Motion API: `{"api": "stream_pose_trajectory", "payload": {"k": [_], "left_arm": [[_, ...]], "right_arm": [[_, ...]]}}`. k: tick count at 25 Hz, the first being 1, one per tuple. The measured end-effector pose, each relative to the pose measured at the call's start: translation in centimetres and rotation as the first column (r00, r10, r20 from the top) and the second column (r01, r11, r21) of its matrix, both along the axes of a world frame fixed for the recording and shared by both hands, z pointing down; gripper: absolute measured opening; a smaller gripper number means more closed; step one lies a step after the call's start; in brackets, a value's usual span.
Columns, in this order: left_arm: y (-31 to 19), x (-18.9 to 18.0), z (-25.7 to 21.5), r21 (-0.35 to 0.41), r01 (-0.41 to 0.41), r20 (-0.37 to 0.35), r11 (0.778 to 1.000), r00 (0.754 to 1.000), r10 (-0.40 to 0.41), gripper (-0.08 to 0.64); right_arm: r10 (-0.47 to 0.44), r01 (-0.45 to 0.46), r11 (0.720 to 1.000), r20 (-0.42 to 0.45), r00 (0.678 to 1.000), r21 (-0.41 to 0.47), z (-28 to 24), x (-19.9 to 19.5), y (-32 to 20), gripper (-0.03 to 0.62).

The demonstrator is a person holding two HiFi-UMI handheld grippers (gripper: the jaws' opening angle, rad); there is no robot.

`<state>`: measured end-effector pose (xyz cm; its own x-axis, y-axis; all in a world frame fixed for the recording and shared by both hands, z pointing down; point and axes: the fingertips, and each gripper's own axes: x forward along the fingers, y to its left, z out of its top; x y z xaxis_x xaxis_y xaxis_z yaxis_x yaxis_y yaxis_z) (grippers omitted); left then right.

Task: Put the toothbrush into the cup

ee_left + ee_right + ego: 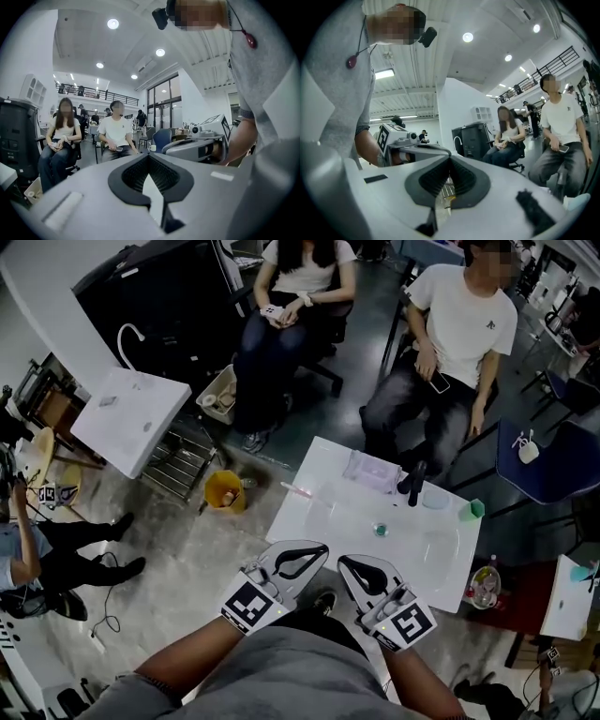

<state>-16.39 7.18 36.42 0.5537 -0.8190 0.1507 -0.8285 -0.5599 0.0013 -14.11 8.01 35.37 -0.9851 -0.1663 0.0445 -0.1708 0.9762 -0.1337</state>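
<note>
Bright overhead light, fisheye-warped edges

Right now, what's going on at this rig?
A person stands at the near edge of a white sink top, one gripper in each hand. The left gripper and right gripper both have their jaws shut on nothing and hover short of the objects. The toothbrush lies flat on the sink top, untouched; the green cup stands at the far right edge. Nothing is picked up yet.

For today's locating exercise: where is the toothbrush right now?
In the head view, the toothbrush lies on the white table, near its left edge, left of the clear box.
</note>
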Motion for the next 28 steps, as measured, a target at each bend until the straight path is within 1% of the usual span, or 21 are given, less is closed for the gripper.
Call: {"api": "stream_pose_trajectory", "payload": {"k": [5,8,17,20,24,28], "left_arm": [[-2.2,-0.6,1.1,-0.012,0.014,0.020,1.000,1.000,-0.014,0.008],[-3.5,-1.3,1.6,-0.018,0.004,0.034,1.000,0.999,-0.003,0.008],[-6.2,-3.4,4.6,-0.055,-0.089,0.083,0.994,0.992,0.094,0.009],[-7.0,-4.2,6.0,-0.080,-0.129,0.115,0.988,0.984,0.137,0.009],[-8.3,-5.4,8.6,-0.136,-0.179,0.166,0.974,0.965,0.200,0.009],[-9.4,-6.7,12.0,-0.205,-0.209,0.212,0.956,0.944,0.252,0.009]], "right_arm": [[0.000,0.000,1.000,-0.010,1.000,-0.011,1.1,-0.5,-2.0,0.014],[0.017,-0.017,0.999,-0.007,1.000,-0.032,1.8,-1.2,-3.3,0.014],[0.111,-0.112,0.993,-0.028,0.993,-0.039,4.0,-3.7,-6.5,0.014],[0.147,-0.149,0.988,-0.049,0.988,-0.037,5.1,-4.8,-7.6,0.014],[0.200,-0.204,0.978,-0.088,0.976,-0.043,7.2,-5.7,-9.0,0.014],[0.249,-0.257,0.962,-0.092,0.964,-0.094,9.7,-6.4,-10.2,0.014]]}}
